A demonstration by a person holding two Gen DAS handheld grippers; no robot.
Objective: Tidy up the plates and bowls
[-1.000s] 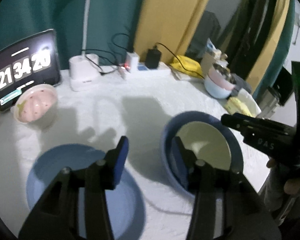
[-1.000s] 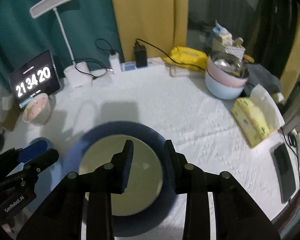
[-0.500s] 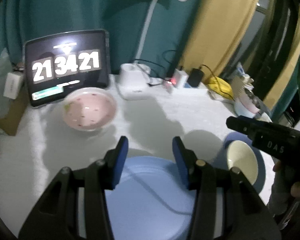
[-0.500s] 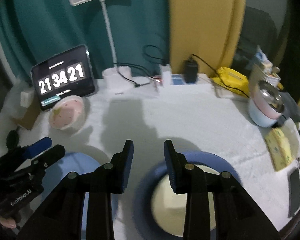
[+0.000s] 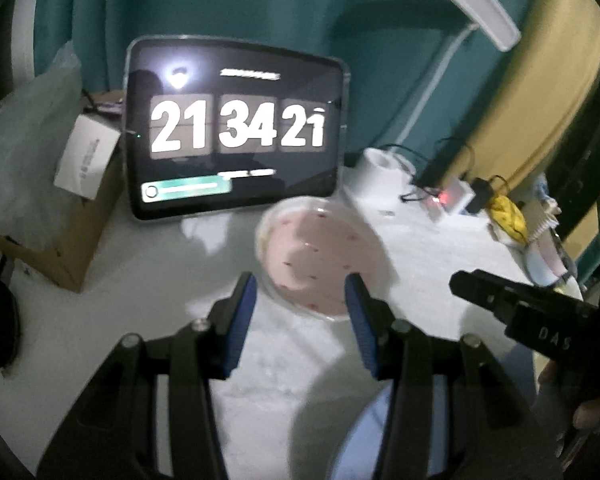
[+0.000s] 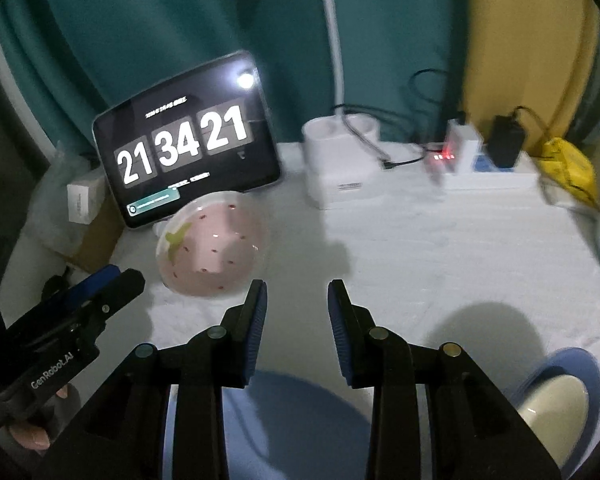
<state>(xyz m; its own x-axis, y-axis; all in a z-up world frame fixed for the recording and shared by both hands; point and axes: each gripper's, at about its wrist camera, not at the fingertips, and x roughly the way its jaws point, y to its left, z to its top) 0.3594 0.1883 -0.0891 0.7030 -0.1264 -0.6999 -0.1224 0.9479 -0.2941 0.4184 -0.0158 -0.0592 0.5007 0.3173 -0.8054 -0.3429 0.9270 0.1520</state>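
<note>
A pink strawberry-patterned bowl (image 5: 320, 260) (image 6: 212, 252) stands on the white cloth in front of the tablet clock. My left gripper (image 5: 300, 304) is open just short of the bowl; its near rim shows between the blue pads, which do not touch it. Open and holding nothing, my right gripper (image 6: 296, 304) hovers over bare cloth to the right of the bowl. A light blue plate (image 5: 372, 432) (image 6: 292, 420) lies under both grippers. A dark blue plate (image 6: 580, 364) carrying a cream bowl (image 6: 556, 404) sits at the lower right.
A tablet clock (image 5: 236, 132) leans at the back, with a cardboard box (image 5: 60, 248) to its left. A white lamp base (image 6: 340, 160), a power strip (image 6: 492, 172) with cables and a yellow bag (image 6: 568, 168) line the far edge. Stacked bowls (image 5: 548, 264) stand far right.
Both grippers swept left across the table, from over the dark blue plate and cream bowl to the pink bowl. Their openings look unchanged.
</note>
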